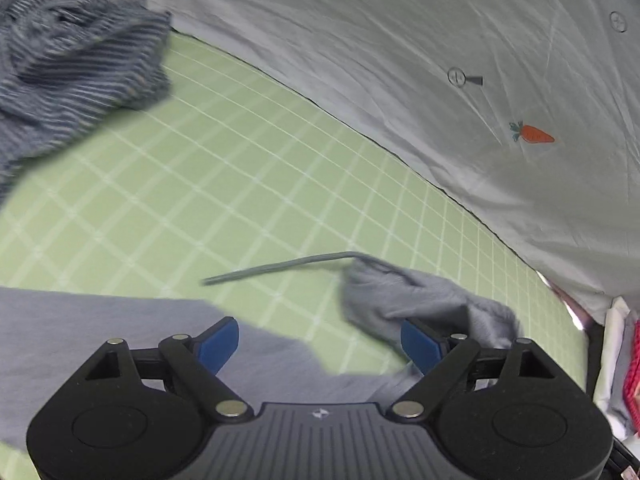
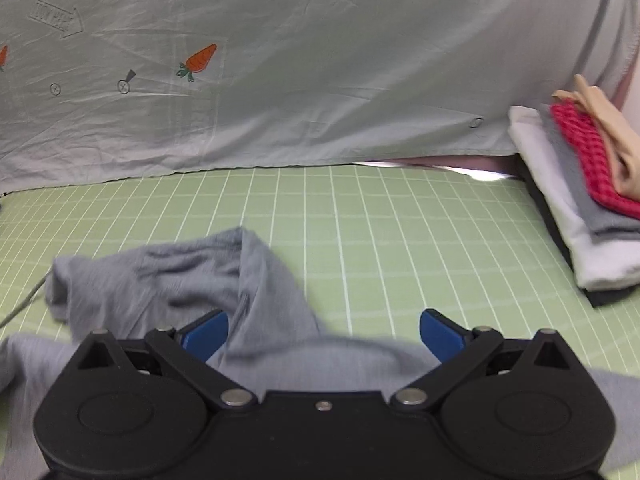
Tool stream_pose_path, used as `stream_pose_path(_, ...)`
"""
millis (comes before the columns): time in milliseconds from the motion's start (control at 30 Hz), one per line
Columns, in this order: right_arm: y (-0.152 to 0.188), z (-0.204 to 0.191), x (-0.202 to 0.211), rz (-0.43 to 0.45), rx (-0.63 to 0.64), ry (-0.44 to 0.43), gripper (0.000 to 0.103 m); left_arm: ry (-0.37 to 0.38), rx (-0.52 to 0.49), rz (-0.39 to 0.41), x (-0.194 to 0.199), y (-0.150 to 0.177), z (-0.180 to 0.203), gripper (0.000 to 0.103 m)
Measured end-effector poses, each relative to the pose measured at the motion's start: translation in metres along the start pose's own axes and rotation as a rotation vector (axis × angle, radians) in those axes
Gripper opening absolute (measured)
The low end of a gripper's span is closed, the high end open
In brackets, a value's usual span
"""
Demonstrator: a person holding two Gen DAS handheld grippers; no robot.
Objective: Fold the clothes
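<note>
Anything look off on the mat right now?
The grey garment lies bunched and twisted on the green mat, not flat, its drawstring trailing loose. A striped garment sits crumpled at the far corner. The folded stack looks tidy.

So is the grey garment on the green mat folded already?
Not neatly. The grey garment lies bunched and wrinkled on the green mat, its drawstring trailing loose.

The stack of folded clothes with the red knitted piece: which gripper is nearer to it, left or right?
Right. The stack lies close ahead-right of the right gripper; from the left gripper only its edge shows, far right.
</note>
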State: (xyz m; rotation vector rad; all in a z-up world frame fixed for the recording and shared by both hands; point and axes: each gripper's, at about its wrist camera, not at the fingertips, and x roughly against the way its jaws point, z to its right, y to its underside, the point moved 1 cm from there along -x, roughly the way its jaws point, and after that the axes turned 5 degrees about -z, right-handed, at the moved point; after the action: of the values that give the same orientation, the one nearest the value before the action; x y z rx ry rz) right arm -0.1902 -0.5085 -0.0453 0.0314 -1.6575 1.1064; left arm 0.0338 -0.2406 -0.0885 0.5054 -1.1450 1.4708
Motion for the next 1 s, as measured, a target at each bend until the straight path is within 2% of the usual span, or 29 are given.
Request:
stream_pose_path(133, -0.037, -0.002, -0.054, -0.052, 0.009, -0.082, 0.093, -0.022, 0.026, -0.060, -0.050, -0.016, 0.018, 0.089)
stream_pose_path(200, -0.048, -0.008, -0.083, -0.095, 0.039, -0.125, 0.083, -0.047, -0.004, -0.086, -0.067, -0.018, 0.024, 0.089)
stream_pose_path(333, -0.052, -0.023, -0.118, -0.154, 0.112, -0.174, 0.065, -0.048, -0.041, -0.073, -0.080, -0.016, 0.030, 0.083)
stream_pose_path(367, -0.051, -0.025, -0.123, -0.160, 0.130, -0.190, 0.061, -0.043, -0.051, -0.070, -0.082, -0.017, 0.032, 0.078)
stream_pose_path(433, -0.053, -0.028, -0.130, -0.175, 0.149, -0.224, 0.053, -0.043, -0.082, -0.069, -0.087, -0.022, 0.036, 0.054)
stream_pose_path(500, -0.056, -0.029, -0.134, -0.180, 0.177, -0.249, 0.036, -0.044, -0.111, -0.082, -0.096, -0.029, 0.040, 0.019)
stream_pose_path(533, -0.058, -0.031, -0.135, -0.181, 0.199, -0.267, 0.006, -0.046, -0.119, -0.080, -0.100, -0.035, 0.043, 0.014)
stream_pose_path(600, -0.067, -0.030, -0.136, -0.160, 0.223, -0.290, 0.008, -0.042, -0.156, -0.050, -0.104, -0.053, 0.054, 0.010)
stream_pose_path(667, -0.082, -0.025, -0.133, -0.103, 0.235, -0.289, 0.007, -0.026, -0.191, 0.012, -0.102, -0.078, 0.070, 0.009)
stream_pose_path(800, -0.137, 0.005, -0.109, 0.114, 0.089, -0.273, 0.007, 0.065, -0.290, 0.241, -0.071, -0.137, 0.120, 0.009)
stream_pose_path(900, -0.168, 0.016, -0.092, 0.252, 0.021, -0.278, 0.007, 0.069, -0.404, 0.364, -0.061, -0.161, 0.162, 0.010)
stream_pose_path(967, -0.171, 0.007, -0.093, 0.287, 0.039, -0.257, 0.008, 0.033, -0.460, 0.360, -0.075, -0.167, 0.178, 0.014)
stream_pose_path(1000, -0.168, 0.000, -0.101, 0.268, 0.069, -0.227, 0.009, 0.006, -0.462, 0.329, -0.088, -0.167, 0.181, 0.016)
